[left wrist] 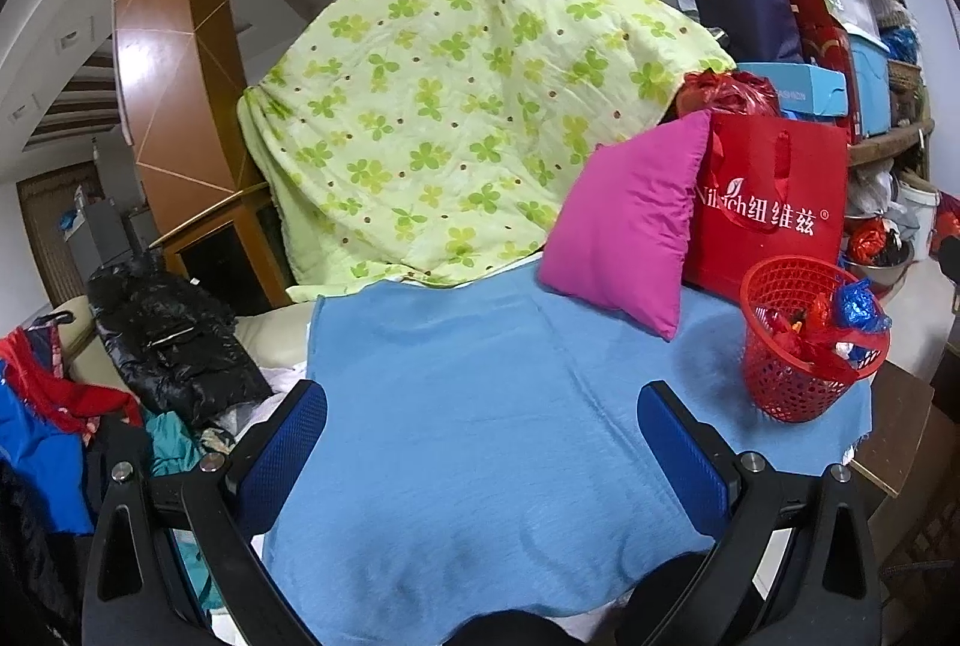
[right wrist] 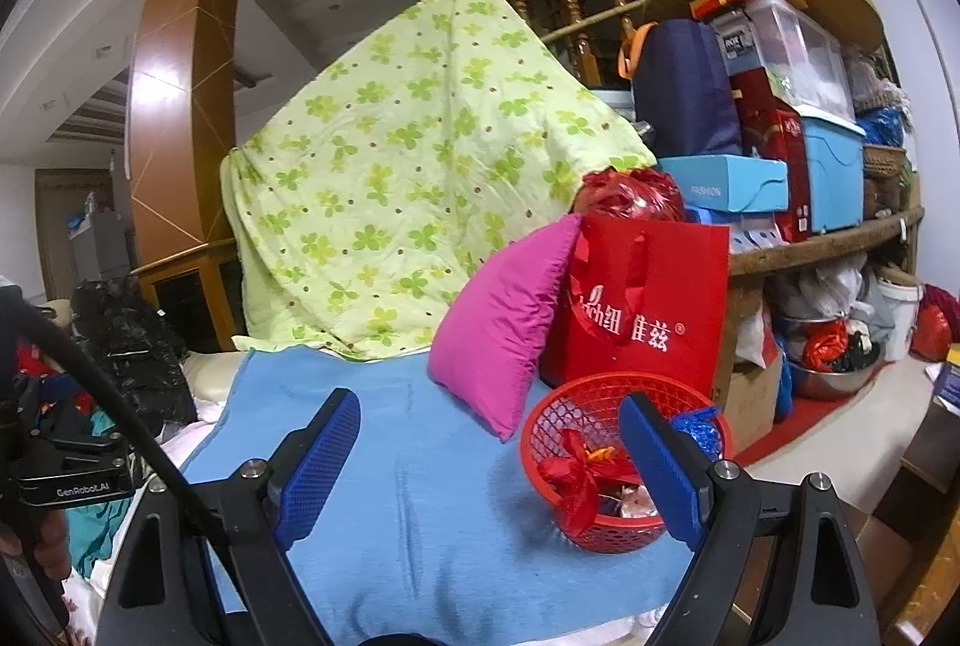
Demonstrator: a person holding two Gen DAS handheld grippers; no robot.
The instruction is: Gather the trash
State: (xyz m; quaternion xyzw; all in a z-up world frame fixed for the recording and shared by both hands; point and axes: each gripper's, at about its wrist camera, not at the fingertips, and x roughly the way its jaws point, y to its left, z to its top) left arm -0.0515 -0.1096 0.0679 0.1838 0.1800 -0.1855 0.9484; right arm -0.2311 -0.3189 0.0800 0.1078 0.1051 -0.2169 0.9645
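- Beside the red mesh basket, on the blue cloth, we find no loose trash in either view; the wrappers we can see, a red bow-like scrap and a blue foil piece, already lie inside the basket.
- Behind the basket stands a red paper bag, with a pink pillow leaning against the bag's left side, near the basket.
- Our right gripper hangs just left of the basket, jaws wide and holding nothing; its right finger overlaps the basket in the picture, though we cannot tell whether it touches.
- Our left gripper is further left of the basket, over bare cloth, jaws also wide and empty.
- Risk, as we judge it: the basket looks light and sits near the cloth's right edge, so a nudge from that right finger could tip it and spill the wrappers.
- Pressing down left of the basket could drag the soft cloth and pull the basket along.
- Foil sticking above the basket's rim may snag a passing finger.
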